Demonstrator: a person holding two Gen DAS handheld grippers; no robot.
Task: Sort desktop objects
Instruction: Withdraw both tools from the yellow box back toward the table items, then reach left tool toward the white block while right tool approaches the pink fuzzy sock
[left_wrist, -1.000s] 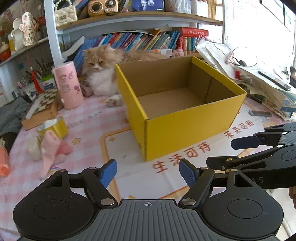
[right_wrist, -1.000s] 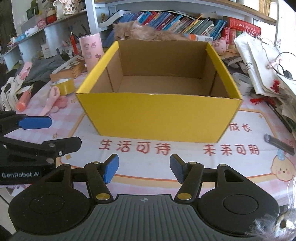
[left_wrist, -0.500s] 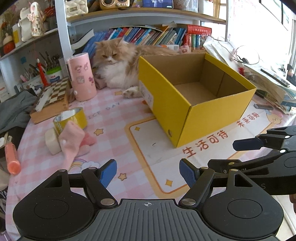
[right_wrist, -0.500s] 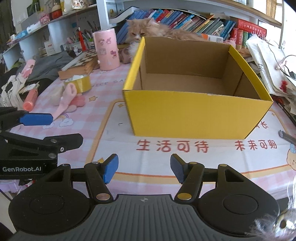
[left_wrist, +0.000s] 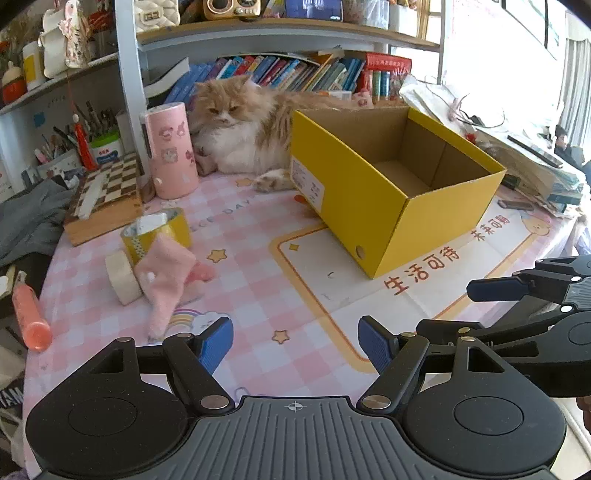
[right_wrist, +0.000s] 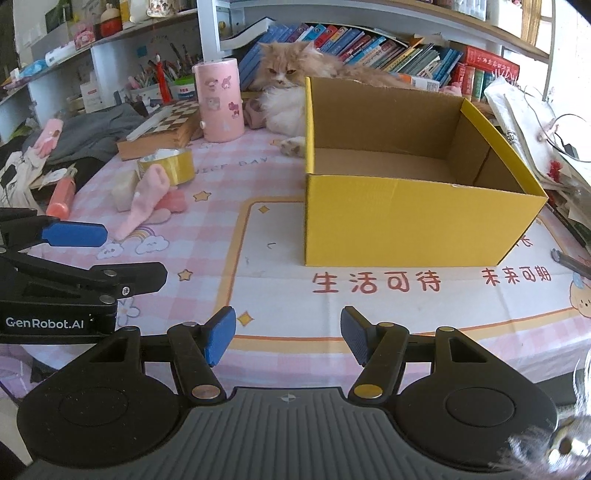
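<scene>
Yellow box (left_wrist: 391, 192) empty on the pink cloth (left_wrist: 258, 258), left gripper (left_wrist: 295, 341) and right gripper (right_wrist: 288, 334) both released, holding nothing, over the near edge, pink sock (left_wrist: 166, 273), tape roll (left_wrist: 159, 230) left, cat (left_wrist: 236, 129) behind.

1. The cardboard box (right_wrist: 406, 225) was bright yellow outside and plain brown inside.
2. The tablecloth (left_wrist: 258, 295) was a pink-and-white check with small yellow stars, a rainbow print and red characters inside an orange-yellow border.
3. The cat (left_wrist: 236, 136) at the far side was orange with a white chest.
4. The cylinder (left_wrist: 170, 149) left of the cat was pale pink with cartoon stickers.
5. The tape roll (left_wrist: 162, 230) was yellow, and the roll (left_wrist: 120, 271) near it was cream.
6. The sock (right_wrist: 146, 201) was soft pink.
7. The tube (left_wrist: 29, 314) at the left edge was orange.
8. The chessboard (right_wrist: 173, 118) showed dark and light squares.
9. The left gripper (left_wrist: 295, 341) and right gripper (right_wrist: 288, 334) were black with blue pads.
</scene>
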